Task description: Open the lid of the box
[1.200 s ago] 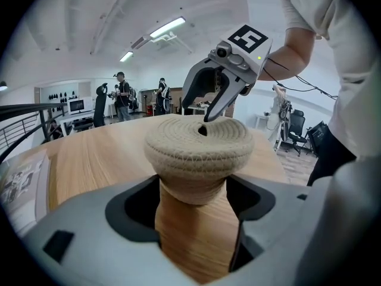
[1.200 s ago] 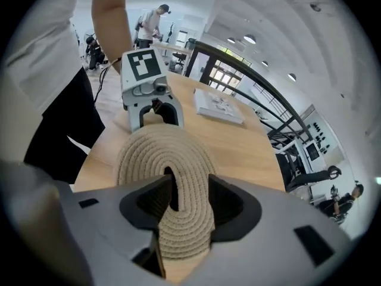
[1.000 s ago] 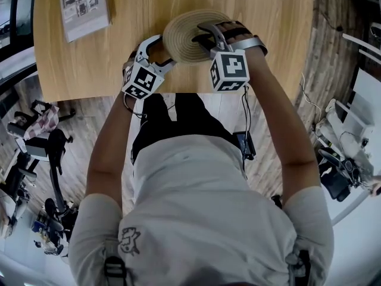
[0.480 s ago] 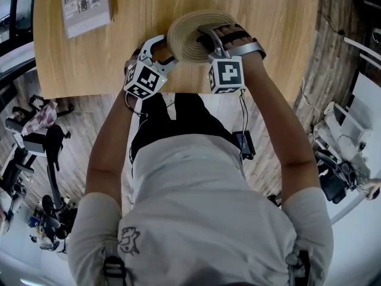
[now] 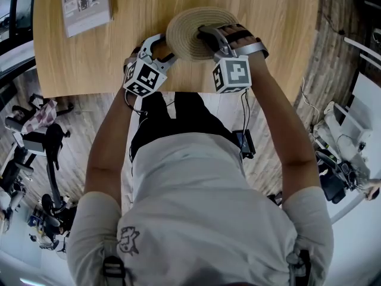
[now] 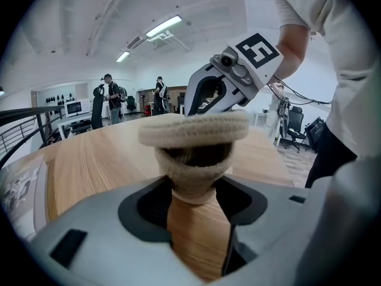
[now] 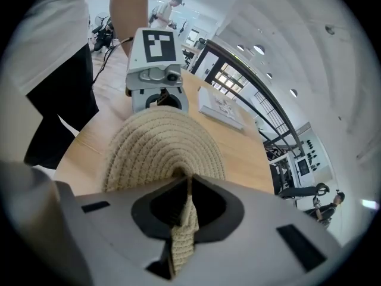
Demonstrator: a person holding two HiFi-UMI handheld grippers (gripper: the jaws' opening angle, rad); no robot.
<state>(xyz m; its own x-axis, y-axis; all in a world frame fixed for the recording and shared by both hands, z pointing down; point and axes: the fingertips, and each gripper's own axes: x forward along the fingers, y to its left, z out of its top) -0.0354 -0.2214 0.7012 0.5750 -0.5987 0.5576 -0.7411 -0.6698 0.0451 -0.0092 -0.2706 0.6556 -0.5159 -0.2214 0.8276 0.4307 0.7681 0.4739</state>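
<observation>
A round woven box stands near the front edge of the wooden table [image 5: 268,16], its coiled lid [image 5: 184,31] on top. My left gripper [image 5: 164,55] comes in from the left, low down. Its jaws have just been closing and now press on the box's body [image 6: 193,171] under the overhanging lid [image 6: 193,128]. My right gripper [image 5: 205,36] reaches steeply down onto the middle of the lid [image 7: 161,148]. Its jaws have just been closing and are shut on a woven tab [image 7: 183,225] of the lid. The box's inside is hidden.
A printed booklet [image 5: 85,5] lies at the table's far left, also seen in the right gripper view as a booklet [image 7: 221,107] beyond the box. The table's front edge runs just under both grippers. People stand far off in the room.
The right jaws have closed onto the lid's tab, and the right marker cube has shifted slightly right. The left jaws have narrowed around the box body. The box has stayed in place.
</observation>
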